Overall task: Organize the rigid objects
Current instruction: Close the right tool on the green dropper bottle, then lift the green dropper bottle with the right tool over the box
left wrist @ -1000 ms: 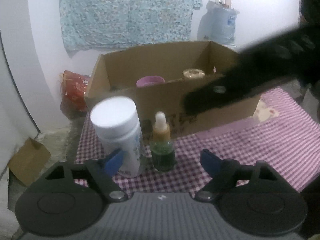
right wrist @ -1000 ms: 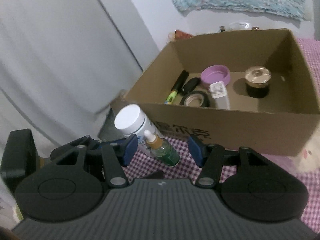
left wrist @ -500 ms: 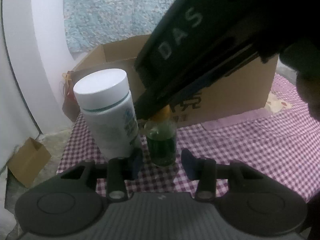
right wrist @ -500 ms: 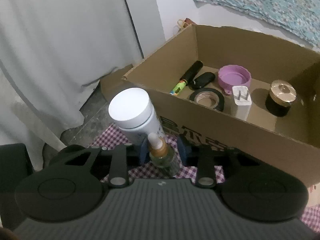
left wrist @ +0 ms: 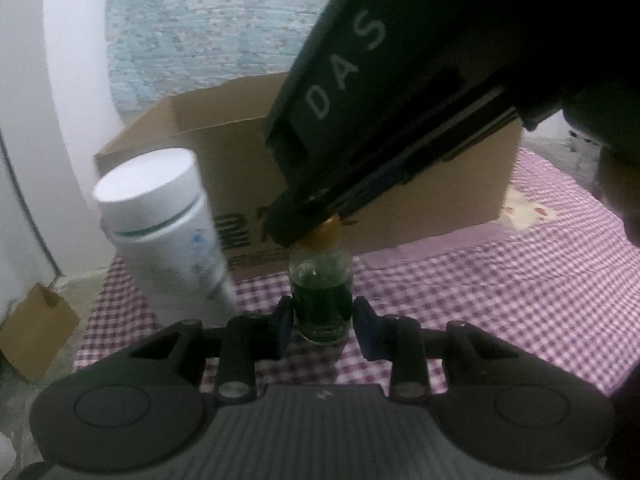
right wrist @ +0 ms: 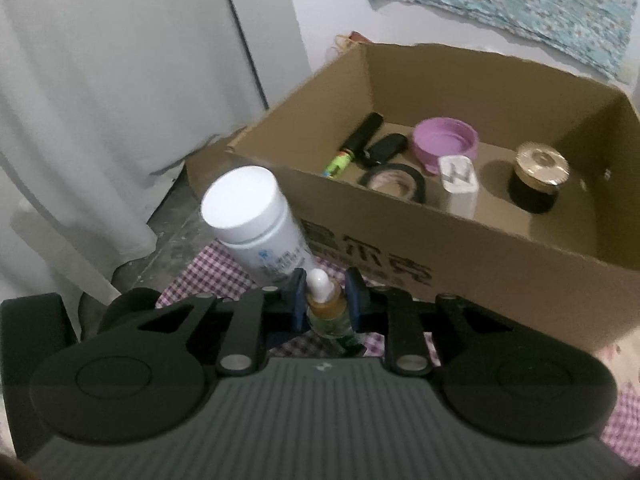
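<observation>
A small dropper bottle (left wrist: pixel 322 300) of green liquid, with an amber collar and white bulb (right wrist: pixel 320 282), stands on the checked cloth in front of the cardboard box (right wrist: pixel 480 264). My left gripper (left wrist: pixel 323 316) is closing low on its glass body, and both blue pads lie against its sides. My right gripper (right wrist: pixel 326 298) comes from above with its jaws closing on the amber collar. In the left wrist view its black body hides the bottle's top. A white capped bottle (left wrist: pixel 160 220) (right wrist: pixel 256 220) leans just left of the dropper bottle, blurred.
The box holds a purple lid (right wrist: pixel 446 140), a tape roll (right wrist: pixel 394 180), a gold-lidded jar (right wrist: pixel 538 176), a white charger (right wrist: pixel 458 176) and a black marker (right wrist: pixel 360 138). The purple checked cloth (left wrist: pixel 520 280) spreads to the right. A small carton (left wrist: pixel 36 332) sits on the floor at left.
Both grippers moved in on the dropper bottle and narrowed from wide open onto it, the right one arriving from above. The white bottle now leans left and is blurred.
</observation>
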### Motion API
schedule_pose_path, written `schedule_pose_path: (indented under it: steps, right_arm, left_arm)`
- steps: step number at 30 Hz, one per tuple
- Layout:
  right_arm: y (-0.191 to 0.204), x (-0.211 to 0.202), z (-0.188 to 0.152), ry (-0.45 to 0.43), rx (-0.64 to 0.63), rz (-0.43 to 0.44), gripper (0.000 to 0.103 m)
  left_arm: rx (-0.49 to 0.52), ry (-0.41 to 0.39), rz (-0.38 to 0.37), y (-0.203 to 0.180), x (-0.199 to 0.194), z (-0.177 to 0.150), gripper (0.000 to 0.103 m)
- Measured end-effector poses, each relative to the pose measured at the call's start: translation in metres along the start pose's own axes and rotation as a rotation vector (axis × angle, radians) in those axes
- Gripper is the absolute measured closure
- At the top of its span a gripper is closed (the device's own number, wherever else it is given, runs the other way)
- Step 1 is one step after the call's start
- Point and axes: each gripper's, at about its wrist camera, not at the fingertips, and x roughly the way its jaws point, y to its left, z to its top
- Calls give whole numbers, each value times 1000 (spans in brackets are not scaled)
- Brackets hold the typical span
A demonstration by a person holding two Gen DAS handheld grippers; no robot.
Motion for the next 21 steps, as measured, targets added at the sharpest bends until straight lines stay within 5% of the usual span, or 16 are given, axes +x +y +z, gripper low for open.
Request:
schedule_pose_path:
  steps: [4,13,21]
  right_arm:
    - [-11,-7,-5,-4,42,6,84]
    - [-13,-14,-9,-23,69,10,84]
    - [-13,-70,7,-151,61,28,84]
  left_arm:
    - [29,16,-14,-6,4,4,64]
    - [27,26,-6,-10,3,10,70]
    - [57,-78,8,-21,-36,53,70]
